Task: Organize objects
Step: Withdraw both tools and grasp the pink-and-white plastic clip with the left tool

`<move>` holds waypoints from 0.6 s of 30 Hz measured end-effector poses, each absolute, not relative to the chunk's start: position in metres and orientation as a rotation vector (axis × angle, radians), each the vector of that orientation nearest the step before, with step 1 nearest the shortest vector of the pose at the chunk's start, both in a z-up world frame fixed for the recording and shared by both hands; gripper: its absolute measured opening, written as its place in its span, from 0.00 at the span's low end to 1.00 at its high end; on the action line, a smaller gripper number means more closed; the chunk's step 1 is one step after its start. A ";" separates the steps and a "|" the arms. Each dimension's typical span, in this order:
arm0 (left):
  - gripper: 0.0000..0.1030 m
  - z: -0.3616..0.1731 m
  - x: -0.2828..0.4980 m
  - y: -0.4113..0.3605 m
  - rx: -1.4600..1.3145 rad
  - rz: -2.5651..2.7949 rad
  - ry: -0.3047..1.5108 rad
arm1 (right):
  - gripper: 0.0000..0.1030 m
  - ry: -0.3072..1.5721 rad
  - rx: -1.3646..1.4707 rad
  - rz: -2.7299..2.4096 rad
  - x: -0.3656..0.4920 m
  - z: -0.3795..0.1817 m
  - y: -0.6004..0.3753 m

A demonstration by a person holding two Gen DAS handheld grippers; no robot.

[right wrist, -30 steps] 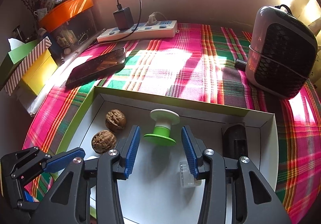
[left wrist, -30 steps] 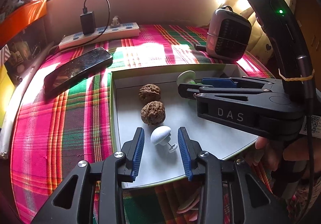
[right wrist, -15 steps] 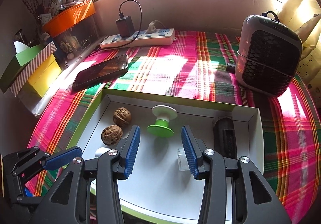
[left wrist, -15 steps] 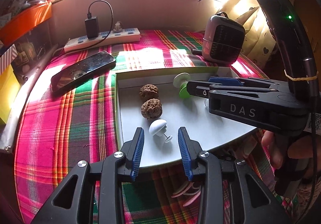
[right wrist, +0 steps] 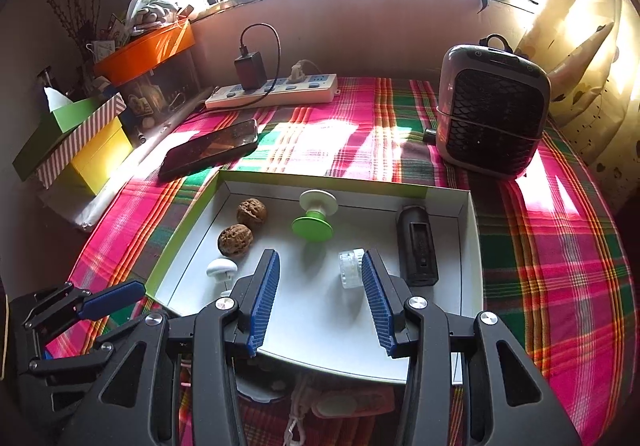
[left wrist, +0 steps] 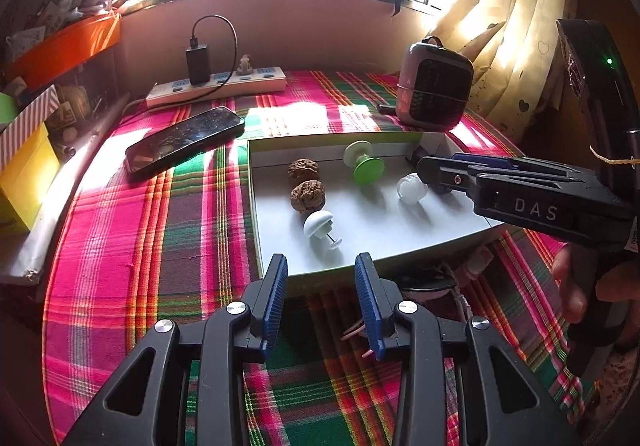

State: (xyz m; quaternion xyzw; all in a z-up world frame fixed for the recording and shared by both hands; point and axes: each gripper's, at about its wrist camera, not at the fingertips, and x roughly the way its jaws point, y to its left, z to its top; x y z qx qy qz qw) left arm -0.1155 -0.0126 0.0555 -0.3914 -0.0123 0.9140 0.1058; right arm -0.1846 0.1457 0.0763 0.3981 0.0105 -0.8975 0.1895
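A shallow white tray (left wrist: pixel 372 234) with a green rim lies on the plaid cloth. It holds two walnuts (left wrist: pixel 306 196), a white mushroom-shaped knob (left wrist: pixel 318 224), a green and white spool (left wrist: pixel 362 162) and a small clear jar (left wrist: pixel 412 188). My left gripper (left wrist: pixel 321 260) hovers open and empty above the tray's near edge. My right gripper (left wrist: pixel 424 168) reaches in from the right. In the right wrist view the tray (right wrist: pixel 468 246) also shows a black block (right wrist: pixel 416 242), with the walnuts (right wrist: pixel 236 239), knob (right wrist: pixel 221 268), spool (right wrist: pixel 314 216) and jar (right wrist: pixel 351 268). The right gripper (right wrist: pixel 319 258) is open and empty over the tray floor, and the left gripper (right wrist: pixel 120 316) sits at lower left.
A phone (right wrist: pixel 210 150), a power strip (right wrist: pixel 276 92) with a charger and a small heater (right wrist: pixel 492 118) lie on the cloth beyond the tray. Boxes (right wrist: pixel 76 142) and an orange bin (right wrist: pixel 148 50) stand at the left. Small items (right wrist: pixel 340 402) lie under the tray's near edge.
Both grippers have drawn back and up from the tray, so more of the table shows. Their jaws keep the same gap. The objects in the tray have not moved.
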 end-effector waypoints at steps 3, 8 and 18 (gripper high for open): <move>0.32 0.055 -0.108 -0.012 -1.151 2.670 -0.051 | 0.43 0.033 1.105 -2.544 -0.172 0.078 0.151; 0.38 0.050 -0.099 -0.006 -1.150 2.614 -0.033 | 0.43 0.014 1.081 -2.555 -0.153 0.080 0.162; 0.43 0.033 -0.095 0.005 -1.188 2.537 0.001 | 0.46 0.011 1.099 -2.588 -0.130 0.070 0.175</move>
